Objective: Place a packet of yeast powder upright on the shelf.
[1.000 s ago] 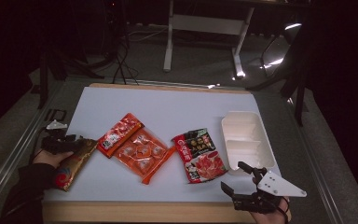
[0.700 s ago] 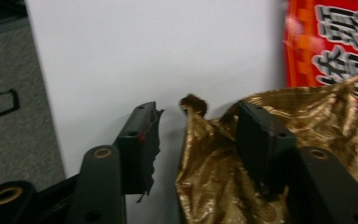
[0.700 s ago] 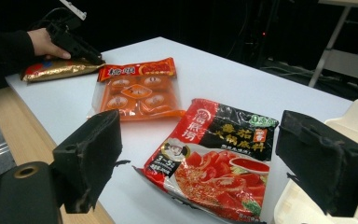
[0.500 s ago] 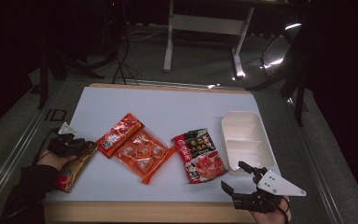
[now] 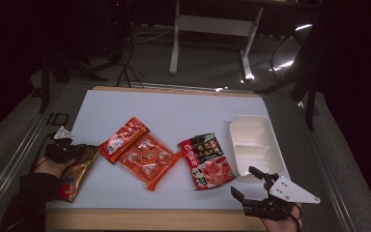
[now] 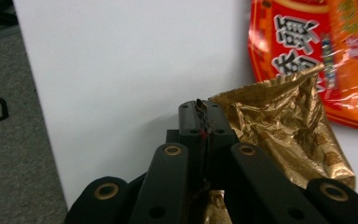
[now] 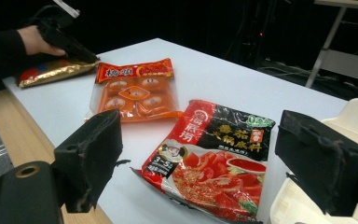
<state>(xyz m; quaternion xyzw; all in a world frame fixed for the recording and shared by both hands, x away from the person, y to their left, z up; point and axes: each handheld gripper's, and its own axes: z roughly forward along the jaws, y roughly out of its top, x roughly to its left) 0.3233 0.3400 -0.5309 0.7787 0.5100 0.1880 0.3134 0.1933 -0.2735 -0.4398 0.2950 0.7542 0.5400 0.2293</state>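
The gold pouch (image 6: 279, 135) has just been clamped at its edge by the closing left tongs (image 6: 200, 109); lifting it is called for next. The right tongs (image 7: 196, 163) are held apart.

Your left gripper (image 5: 72, 151) lies low at the left edge of the bench, your left hand (image 5: 50, 164) wrapped around its body and your dark-sleeved forearm coming in from the bottom left corner. Its black jaws have just been closing and now meet, pinching a thin gold edge between the pads in the left gripper view. Your right gripper (image 5: 249, 182) sits at the near right edge, held from below by your right hand (image 5: 278, 223), its jaws spread wide with nothing between them.
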